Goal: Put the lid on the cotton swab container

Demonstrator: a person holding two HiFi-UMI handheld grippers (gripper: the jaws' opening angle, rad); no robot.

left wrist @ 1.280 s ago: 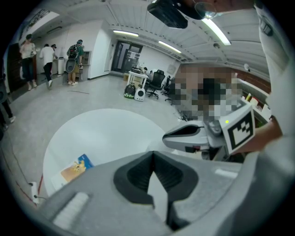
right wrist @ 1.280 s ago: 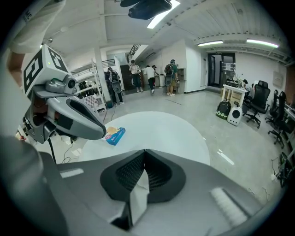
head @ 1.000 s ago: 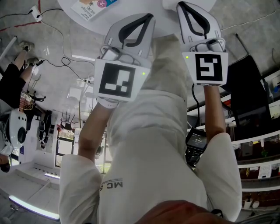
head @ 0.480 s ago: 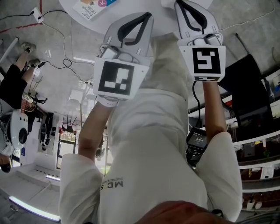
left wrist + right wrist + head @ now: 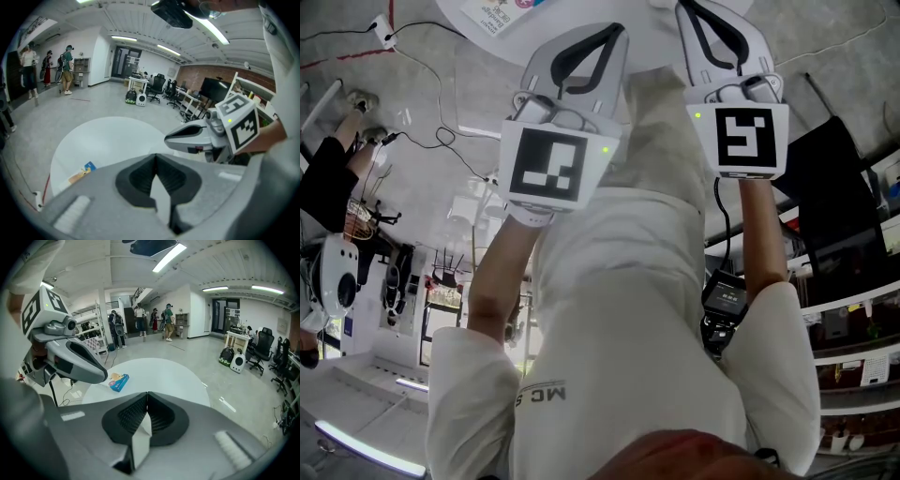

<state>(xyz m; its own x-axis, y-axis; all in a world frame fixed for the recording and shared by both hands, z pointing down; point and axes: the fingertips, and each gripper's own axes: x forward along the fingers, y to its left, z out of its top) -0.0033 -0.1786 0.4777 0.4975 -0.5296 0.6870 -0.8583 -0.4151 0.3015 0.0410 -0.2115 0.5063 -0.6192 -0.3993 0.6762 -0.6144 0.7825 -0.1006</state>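
1. The person holds both tools up in front of the chest, side by side and a little apart, with their jaws pointing out toward a round white table (image 5: pixel 164 373).
2. The left gripper (image 5: pixel 155 157) is clenched. Its dark ribbed pads meet at the tips, and there is nothing between them.
3. The right gripper (image 5: pixel 147 395) is the same, its tips pressed together on nothing.
4. Each tool carries a marker cube facing the person, the left cube (image 5: pixel 547 167) and the right cube (image 5: pixel 750 139). A small green light glows at a corner of each.
5. On the table lies a small blue and orange box (image 5: pixel 118 381). It sits flat near the rim on the left gripper's side, well apart from both sets of jaws.
6. I cannot tell from here whether that box is the cotton swab container, and I cannot make out a lid.
7. Past the table the pale floor runs back to a group of people (image 5: pixel 140 317) standing by shelving and to some office chairs (image 5: pixel 262 345) beside desks.
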